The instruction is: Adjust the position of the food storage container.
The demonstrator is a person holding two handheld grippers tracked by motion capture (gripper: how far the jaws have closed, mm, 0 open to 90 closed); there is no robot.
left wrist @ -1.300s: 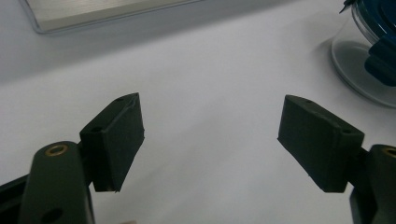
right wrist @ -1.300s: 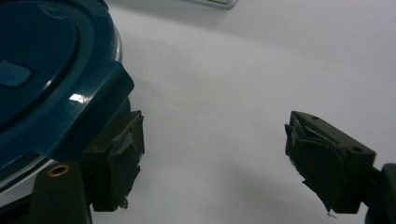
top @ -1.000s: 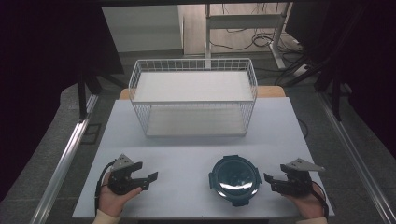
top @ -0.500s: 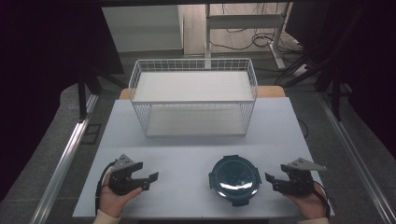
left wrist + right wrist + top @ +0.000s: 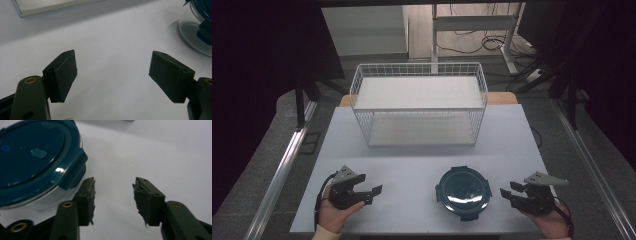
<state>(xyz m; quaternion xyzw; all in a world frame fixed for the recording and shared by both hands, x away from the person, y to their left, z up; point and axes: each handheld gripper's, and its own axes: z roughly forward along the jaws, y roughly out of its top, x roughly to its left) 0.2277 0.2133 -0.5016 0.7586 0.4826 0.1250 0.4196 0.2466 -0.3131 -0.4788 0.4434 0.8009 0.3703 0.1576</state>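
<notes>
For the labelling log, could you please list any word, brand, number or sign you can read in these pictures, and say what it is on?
None can be read.
The round container's blue lid carries a small blue ring mark and a raised oval tab; neither reads as text.
The wire basket, the white table, the left gripper and the right gripper show no lettering.

A round container [image 5: 35, 177] with a dark teal lid [image 5: 30, 157] is seen at the left, resting on the white table [image 5: 162, 155]; a side clip of the lid is turned toward the right gripper [image 5: 113, 195]. The two black jaws are held apart with bare table between them, and the left jaw is placed just beside the container. Frayed edges are shown on the pads [image 5: 143, 200].
</notes>
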